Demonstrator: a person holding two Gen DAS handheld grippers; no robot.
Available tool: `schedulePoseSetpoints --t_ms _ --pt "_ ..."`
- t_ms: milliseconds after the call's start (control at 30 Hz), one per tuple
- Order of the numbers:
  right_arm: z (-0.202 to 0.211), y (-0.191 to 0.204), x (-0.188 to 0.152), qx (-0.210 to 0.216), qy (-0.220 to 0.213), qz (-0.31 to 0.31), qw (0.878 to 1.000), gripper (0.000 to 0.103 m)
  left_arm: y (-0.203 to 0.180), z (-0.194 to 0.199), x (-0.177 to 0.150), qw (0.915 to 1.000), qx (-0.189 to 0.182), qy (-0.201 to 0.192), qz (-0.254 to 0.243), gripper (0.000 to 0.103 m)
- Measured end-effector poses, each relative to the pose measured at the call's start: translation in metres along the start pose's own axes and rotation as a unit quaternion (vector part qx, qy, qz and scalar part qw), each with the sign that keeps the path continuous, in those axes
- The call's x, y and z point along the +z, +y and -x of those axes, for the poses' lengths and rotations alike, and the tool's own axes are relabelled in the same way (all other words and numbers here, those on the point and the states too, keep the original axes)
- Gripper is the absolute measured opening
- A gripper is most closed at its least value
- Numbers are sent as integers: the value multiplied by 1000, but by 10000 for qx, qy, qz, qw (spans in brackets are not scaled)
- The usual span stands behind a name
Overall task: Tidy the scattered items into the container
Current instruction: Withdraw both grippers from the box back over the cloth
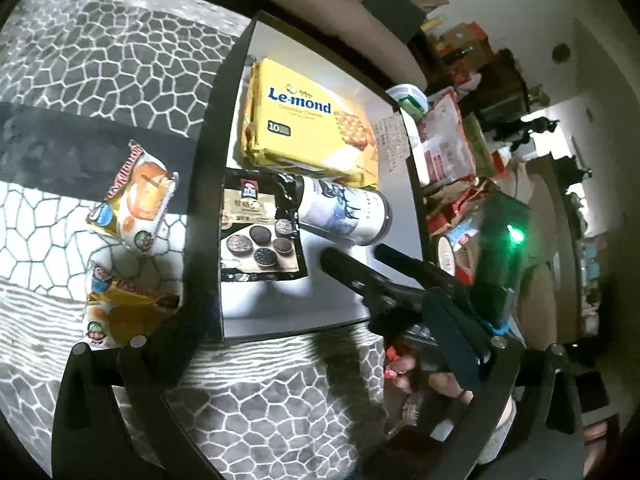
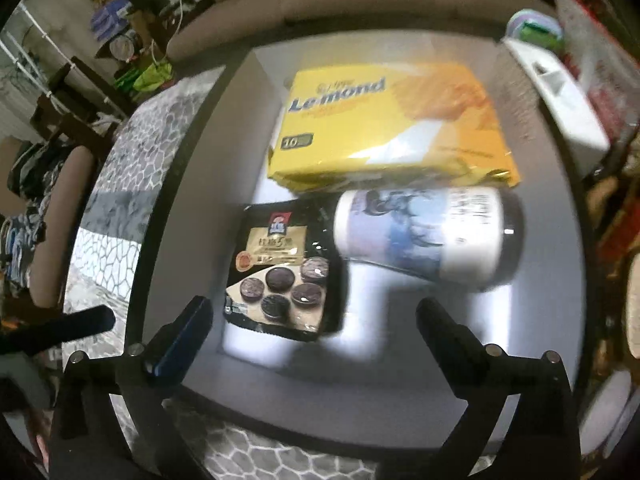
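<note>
Left wrist view: left tongs (image 1: 304,360) spread wide with nothing between them, hovering over the near-left corner of the black-walled, pale-floored rectangular container (image 1: 208,184). Inside it, three things: one yellow Le-mond biscuit pack (image 1: 308,120) at the far end, one black cookie pouch (image 1: 260,232) nearer, one white cylindrical can with blue print and a dark cap (image 1: 344,212) lying on its side, touching the pouch's right edge. Outside, on the grey pebble-pattern cloth (image 1: 100,60) just left of the container wall, two orange-and-white snack packets (image 1: 136,200) remain, one (image 1: 116,312) nearer the camera than the other; both lie left and ahead of the left tongs, long axes running roughly away from the camera. Right tongs (image 1: 360,256) enter from the right over the container floor, also apart and empty. Right wrist view (blurred): right tongs (image 2: 316,316) open, holding nothing, above the near end of the container; same pack, pouch and can below, can's long axis running left to right. The two loose packets don't show here, probably out of frame at left. Left hand is judged nearer to them, so the next pick falls to it.
</note>
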State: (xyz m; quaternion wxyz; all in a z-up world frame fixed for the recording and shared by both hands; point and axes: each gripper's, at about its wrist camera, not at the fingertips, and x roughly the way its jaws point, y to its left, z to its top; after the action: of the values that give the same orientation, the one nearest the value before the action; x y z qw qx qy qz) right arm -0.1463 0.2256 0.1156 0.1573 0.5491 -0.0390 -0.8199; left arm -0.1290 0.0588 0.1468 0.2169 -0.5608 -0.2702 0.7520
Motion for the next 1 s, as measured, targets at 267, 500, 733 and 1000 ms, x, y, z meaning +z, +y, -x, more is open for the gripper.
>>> schedulePoseSetpoints --t_ms 267,500,733,1000 --pt "39 0 -26 -302 -559 95 9979 103 -13 9 -16 9974 565 -326 -290 103" --pt "55 4 -46 -458 -794 127 9957 103 -15 10 -29 9881 1296 -590 -583 103" --pt "63 8 -61 -407 -890 3 9952 103 -18 26 -48 9713 1955 -944 -966 103" --pt "82 31 -92 -63 -1041 -13 9945 103 2 58 -82 9655 2081 -1121 -1092 103"
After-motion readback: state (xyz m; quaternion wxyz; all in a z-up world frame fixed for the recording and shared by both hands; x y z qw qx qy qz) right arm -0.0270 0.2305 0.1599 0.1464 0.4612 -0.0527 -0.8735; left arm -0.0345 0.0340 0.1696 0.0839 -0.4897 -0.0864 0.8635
